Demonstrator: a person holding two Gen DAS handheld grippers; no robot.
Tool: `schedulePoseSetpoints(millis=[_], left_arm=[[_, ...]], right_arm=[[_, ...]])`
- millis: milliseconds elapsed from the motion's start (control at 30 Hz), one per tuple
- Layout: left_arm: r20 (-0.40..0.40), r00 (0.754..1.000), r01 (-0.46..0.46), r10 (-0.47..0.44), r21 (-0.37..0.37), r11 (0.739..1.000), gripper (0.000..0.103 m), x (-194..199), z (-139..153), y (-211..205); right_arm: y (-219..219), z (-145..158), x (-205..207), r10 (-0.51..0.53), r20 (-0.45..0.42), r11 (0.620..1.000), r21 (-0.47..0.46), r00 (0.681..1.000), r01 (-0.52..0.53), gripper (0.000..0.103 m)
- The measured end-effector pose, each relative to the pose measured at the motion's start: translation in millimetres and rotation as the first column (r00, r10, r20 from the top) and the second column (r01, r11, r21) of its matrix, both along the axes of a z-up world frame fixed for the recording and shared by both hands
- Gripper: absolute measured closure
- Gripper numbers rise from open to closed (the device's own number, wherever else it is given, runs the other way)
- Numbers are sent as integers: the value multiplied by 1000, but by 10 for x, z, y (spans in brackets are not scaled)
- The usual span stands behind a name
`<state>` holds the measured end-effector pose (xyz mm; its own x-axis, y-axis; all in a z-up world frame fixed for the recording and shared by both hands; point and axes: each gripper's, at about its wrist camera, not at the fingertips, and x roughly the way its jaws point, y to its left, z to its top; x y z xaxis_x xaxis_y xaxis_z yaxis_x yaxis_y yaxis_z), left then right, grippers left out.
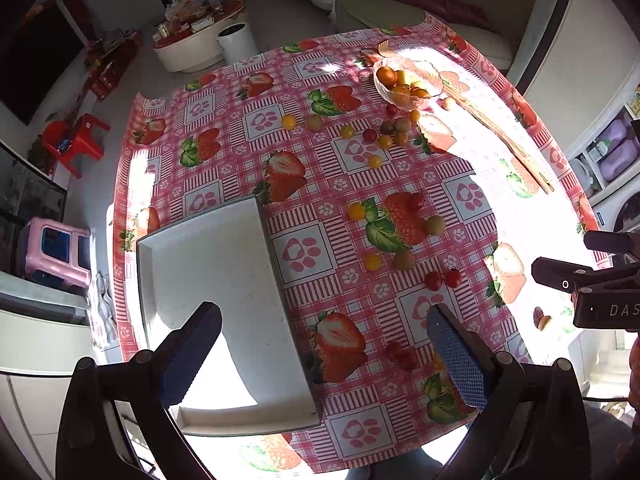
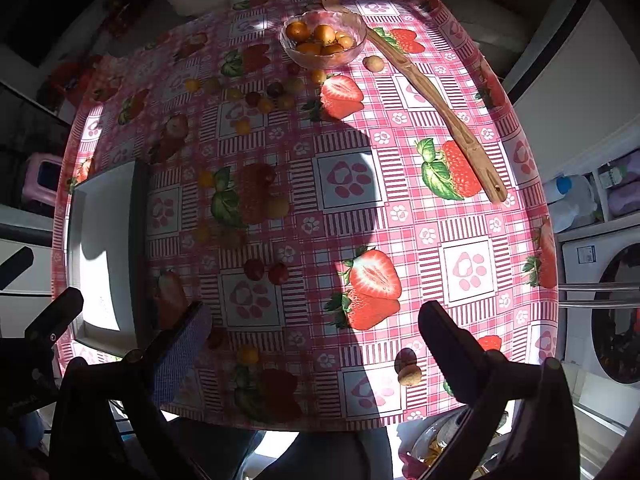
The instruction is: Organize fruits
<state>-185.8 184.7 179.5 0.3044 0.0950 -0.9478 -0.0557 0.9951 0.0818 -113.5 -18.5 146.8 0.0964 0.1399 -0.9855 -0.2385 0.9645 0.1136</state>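
Note:
Many small fruits, red, yellow and greenish, lie scattered on the strawberry-print tablecloth (image 1: 344, 184); the cloth also shows in the right wrist view (image 2: 400, 184). A white rectangular tray (image 1: 216, 280) lies at the left, also in the right wrist view (image 2: 104, 248). A glass bowl (image 1: 434, 80) with orange fruits stands at the far side, also in the right wrist view (image 2: 358, 36). My left gripper (image 1: 324, 352) is open and empty above the near edge, left finger over the tray. My right gripper (image 2: 316, 336) is open and empty above the near edge. A brown fruit (image 2: 409, 374) lies by its right finger.
A long wooden fork (image 2: 440, 108) lies diagonally at the right, from the bowl toward the table edge. Two red fruits (image 2: 266, 271) lie mid-table. The right gripper's body (image 1: 600, 288) shows at the left view's right edge. Strong sunlight washes out the right side of the cloth.

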Motion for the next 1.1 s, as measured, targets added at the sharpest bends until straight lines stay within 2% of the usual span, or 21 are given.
schedulePoseSetpoints(millis=[1100], left_arm=[[10,1000,-19,19,17,1000,0,-62,20,-8]], right_arm=[[-23,47,-7,18,17,1000,-12,1000,-18,0]])
